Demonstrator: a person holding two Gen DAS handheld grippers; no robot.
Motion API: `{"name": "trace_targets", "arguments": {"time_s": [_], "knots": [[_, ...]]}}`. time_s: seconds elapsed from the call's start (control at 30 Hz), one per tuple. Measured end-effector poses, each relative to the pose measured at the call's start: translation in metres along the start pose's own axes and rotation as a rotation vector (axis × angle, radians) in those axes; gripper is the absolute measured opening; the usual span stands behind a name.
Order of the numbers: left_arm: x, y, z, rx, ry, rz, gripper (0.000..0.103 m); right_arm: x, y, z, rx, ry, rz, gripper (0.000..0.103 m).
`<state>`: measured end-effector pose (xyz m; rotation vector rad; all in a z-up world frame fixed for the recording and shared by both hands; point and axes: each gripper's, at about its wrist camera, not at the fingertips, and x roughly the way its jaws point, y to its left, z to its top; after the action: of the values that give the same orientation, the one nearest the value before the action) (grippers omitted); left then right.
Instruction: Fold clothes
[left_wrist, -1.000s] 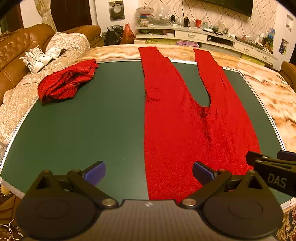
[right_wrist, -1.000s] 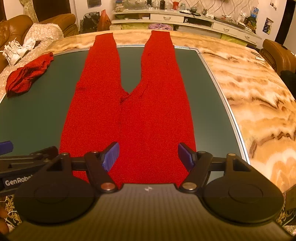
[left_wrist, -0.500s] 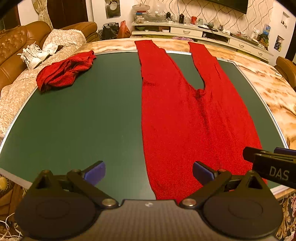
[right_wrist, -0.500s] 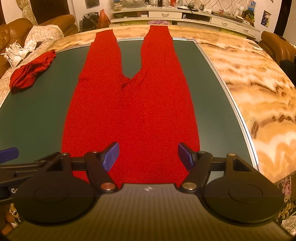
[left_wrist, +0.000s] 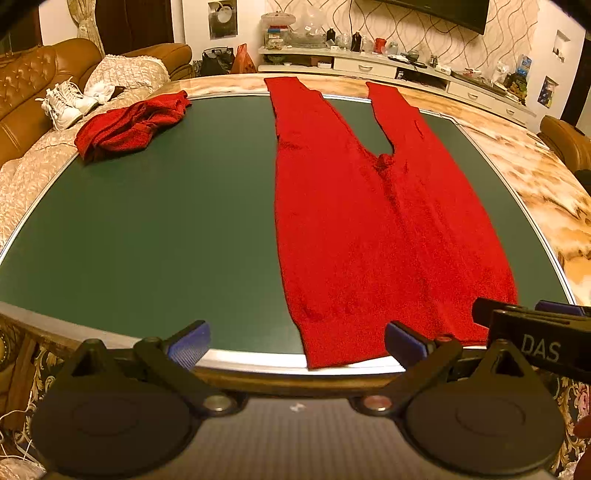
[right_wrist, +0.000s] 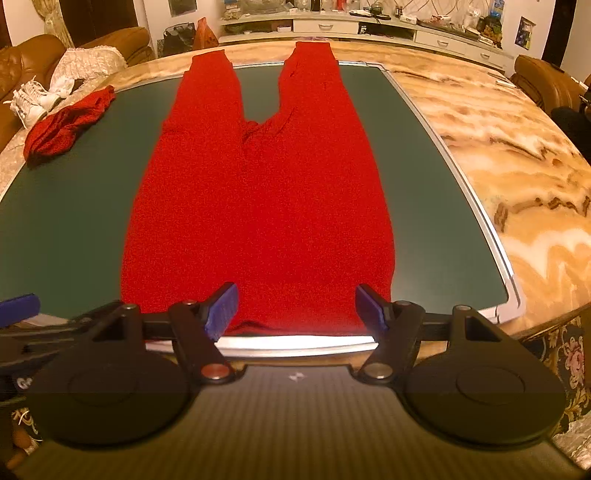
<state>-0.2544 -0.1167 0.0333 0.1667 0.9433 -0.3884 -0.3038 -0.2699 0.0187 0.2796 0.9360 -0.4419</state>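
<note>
Red trousers (left_wrist: 373, 229) (right_wrist: 258, 192) lie flat on the green table mat (left_wrist: 166, 229), waistband at the near edge, legs stretching away. My left gripper (left_wrist: 295, 343) hangs open over the near table edge, its right pad by the waistband's left corner, nothing between the pads. In the right wrist view my right gripper (right_wrist: 297, 308) is open above the waistband's right half, the cloth showing between the blue pads (right_wrist: 369, 308) without being pinched. The right gripper's black body (left_wrist: 532, 336) shows at the right of the left wrist view.
A crumpled red garment (left_wrist: 129, 125) (right_wrist: 66, 125) lies at the mat's far left. Marble tabletop (right_wrist: 517, 155) borders the mat on the right. A brown sofa (left_wrist: 33, 88) with white shoes (left_wrist: 62, 105) stands left; a cluttered cabinet (left_wrist: 406, 70) lines the back wall.
Both grippers have drawn back toward the near table edge and sunk slightly; the waistband and the mat's silver rim now show. The trousers have not moved and both jaws stay equally wide.
</note>
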Motion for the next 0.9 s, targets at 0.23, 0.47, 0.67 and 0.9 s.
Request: {"name": "trace_targets", "arguments": {"time_s": [0.23,0.47,0.67,0.9], "knots": [[-0.009,0.003,-0.014,-0.003,-0.015,-0.023,0.103,-0.007,-0.005,-0.015,0.025,-0.021,-0.009,0.078],[-0.014,0.003,-0.027,0.01,-0.004,-0.024,0.103,-0.011,-0.012,-0.03,0.062,-0.025,-0.013,0.078],[-0.018,0.003,-0.036,0.019,0.0,-0.011,0.103,-0.015,-0.013,-0.045,0.068,-0.027,-0.015,0.078],[-0.023,0.009,-0.048,0.009,-0.007,-0.012,0.103,-0.016,-0.013,-0.058,0.085,-0.021,-0.005,0.078]]}}
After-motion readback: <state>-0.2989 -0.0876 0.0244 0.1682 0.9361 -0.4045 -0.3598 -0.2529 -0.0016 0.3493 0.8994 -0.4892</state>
